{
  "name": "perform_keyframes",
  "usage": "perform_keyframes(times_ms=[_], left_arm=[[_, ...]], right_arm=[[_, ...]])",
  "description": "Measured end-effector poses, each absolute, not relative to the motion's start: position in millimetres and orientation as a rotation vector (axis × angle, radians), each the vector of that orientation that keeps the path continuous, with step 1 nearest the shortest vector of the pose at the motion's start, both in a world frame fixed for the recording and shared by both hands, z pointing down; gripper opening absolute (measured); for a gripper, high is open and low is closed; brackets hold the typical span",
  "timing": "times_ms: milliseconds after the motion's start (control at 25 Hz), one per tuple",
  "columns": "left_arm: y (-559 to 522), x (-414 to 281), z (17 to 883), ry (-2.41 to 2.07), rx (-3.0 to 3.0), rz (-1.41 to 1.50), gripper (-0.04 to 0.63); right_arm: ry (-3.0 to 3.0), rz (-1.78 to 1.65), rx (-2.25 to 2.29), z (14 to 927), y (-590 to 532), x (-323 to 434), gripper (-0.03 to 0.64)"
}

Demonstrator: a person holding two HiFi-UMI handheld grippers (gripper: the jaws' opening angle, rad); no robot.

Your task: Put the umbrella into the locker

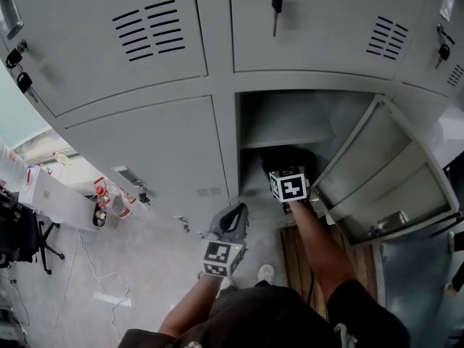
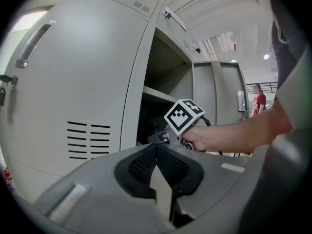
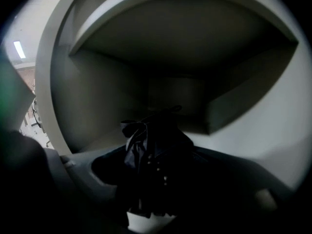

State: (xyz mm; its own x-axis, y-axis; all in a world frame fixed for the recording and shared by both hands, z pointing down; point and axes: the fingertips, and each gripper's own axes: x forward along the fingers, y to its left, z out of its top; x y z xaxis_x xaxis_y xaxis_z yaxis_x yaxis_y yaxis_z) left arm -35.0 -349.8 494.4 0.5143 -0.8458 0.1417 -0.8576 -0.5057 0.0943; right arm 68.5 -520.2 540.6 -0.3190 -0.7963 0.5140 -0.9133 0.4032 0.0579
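Note:
The dark folded umbrella lies inside the open grey locker compartment, under its shelf. In the head view it is a dark mass just beyond my right gripper. The right gripper reaches into the compartment; its jaws stand wide on either side of the umbrella, and the dim light hides whether they touch it. My left gripper hangs outside, in front of the shut door to the left, jaws shut and holding nothing. The right gripper's marker cube shows at the locker mouth.
The compartment's door swings open to the right. Shut locker doors fill the left and top, one with a key in it. A shelf roofs the compartment. A person in red stands far off.

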Motion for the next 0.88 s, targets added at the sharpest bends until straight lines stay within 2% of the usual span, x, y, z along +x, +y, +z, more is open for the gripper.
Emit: perform_keyframes(times_ms=[600,680,880], left_arm=[[-356.5,-33.1,480.5,-1.464,2.634,0.089,0.005],[-356.7,-32.8,476.6,-1.462,2.641,0.090,0.005],[-359.6,-32.3,468.5,-1.476,2.669,0.072,0.005]], right_arm=[[-2.405,0.201,1.548,451.1,-434.9,75.4,0.326],[-2.432,0.199,1.552,446.0,-423.0,75.5,0.318],[-2.439,0.152,1.570,440.9,-400.5,75.9,0.251]])
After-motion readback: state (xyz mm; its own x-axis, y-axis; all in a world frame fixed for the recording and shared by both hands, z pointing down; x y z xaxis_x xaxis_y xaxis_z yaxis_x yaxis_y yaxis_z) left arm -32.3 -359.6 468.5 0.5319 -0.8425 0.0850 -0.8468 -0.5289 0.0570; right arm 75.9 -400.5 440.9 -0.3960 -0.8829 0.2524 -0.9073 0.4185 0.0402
